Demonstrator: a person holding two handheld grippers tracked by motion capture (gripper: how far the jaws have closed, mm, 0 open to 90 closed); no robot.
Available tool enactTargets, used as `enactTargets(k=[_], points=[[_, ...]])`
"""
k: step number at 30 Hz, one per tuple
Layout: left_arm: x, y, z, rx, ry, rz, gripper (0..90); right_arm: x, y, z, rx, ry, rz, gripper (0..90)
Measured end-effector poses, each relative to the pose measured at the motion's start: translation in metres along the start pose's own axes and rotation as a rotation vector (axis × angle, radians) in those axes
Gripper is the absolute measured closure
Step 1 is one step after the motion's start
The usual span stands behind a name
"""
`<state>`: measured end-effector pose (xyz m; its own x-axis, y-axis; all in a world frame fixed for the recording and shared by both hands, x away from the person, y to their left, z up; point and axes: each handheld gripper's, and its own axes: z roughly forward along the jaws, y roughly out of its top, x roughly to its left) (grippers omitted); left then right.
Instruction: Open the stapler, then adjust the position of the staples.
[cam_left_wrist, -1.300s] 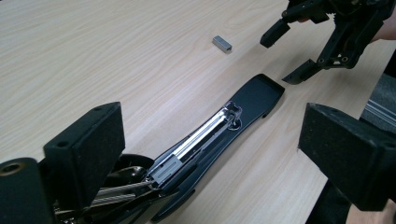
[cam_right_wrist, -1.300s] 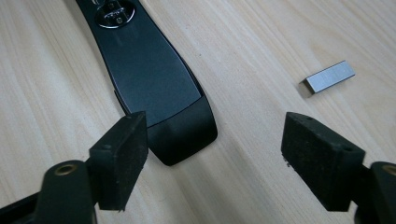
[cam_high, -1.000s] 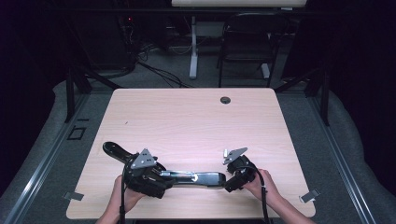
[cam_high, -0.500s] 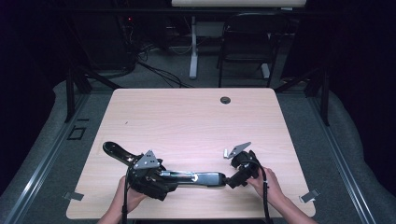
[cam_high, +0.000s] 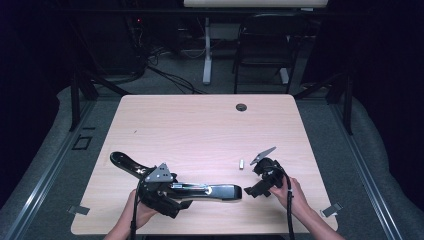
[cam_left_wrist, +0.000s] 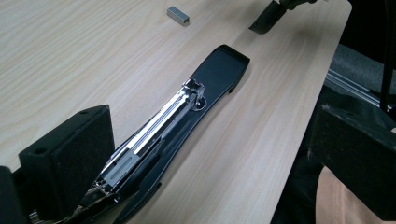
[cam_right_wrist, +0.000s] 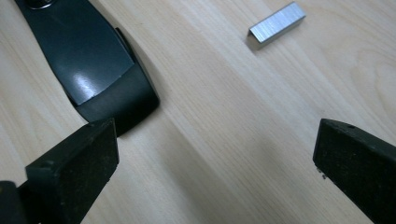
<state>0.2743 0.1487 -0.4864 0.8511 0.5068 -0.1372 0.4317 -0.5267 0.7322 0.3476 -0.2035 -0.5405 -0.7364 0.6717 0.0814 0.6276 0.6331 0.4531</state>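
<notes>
A black stapler (cam_high: 210, 190) lies opened out flat near the table's front edge, its top arm (cam_high: 125, 162) stretched to the left. Its silver magazine (cam_left_wrist: 159, 121) faces up. My left gripper (cam_high: 182, 197) sits at the hinge with its jaws wide apart, and the stapler runs along one finger (cam_left_wrist: 70, 158). My right gripper (cam_high: 252, 191) hangs just right of the stapler's front end (cam_right_wrist: 93, 60). Its jaws have just been opening and hold nothing (cam_right_wrist: 215, 163). A short strip of staples (cam_right_wrist: 276, 23) lies on the wood beyond, also visible from above (cam_high: 241, 163).
The light wooden table (cam_high: 200, 130) has a cable hole (cam_high: 241, 107) near its far edge. A chair (cam_high: 265, 40) and a desk leg stand on the dark floor behind. The front right edge of the table runs close by the stapler (cam_left_wrist: 327, 60).
My right gripper has drawn back to the right, off the stapler's front end, and its jaws have spread. The staple strip now shows on the table. The left gripper stayed put.
</notes>
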Motion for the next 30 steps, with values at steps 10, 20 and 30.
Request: enactTargets(k=[10,20,30], points=[[-0.004,-0.005,-0.002,0.042,0.007,0.0,0.1,-0.007,-0.002,-0.004,0.015,0.011,-0.004,1.6],[0.003,-0.016,-0.015,0.071,0.03,-0.019,0.1,-0.014,-0.001,-0.004,0.009,0.012,0.013,1.9],[0.008,-0.025,-0.023,0.082,0.018,-0.047,0.1,-0.02,-0.003,-0.006,0.018,0.006,0.009,8.7]])
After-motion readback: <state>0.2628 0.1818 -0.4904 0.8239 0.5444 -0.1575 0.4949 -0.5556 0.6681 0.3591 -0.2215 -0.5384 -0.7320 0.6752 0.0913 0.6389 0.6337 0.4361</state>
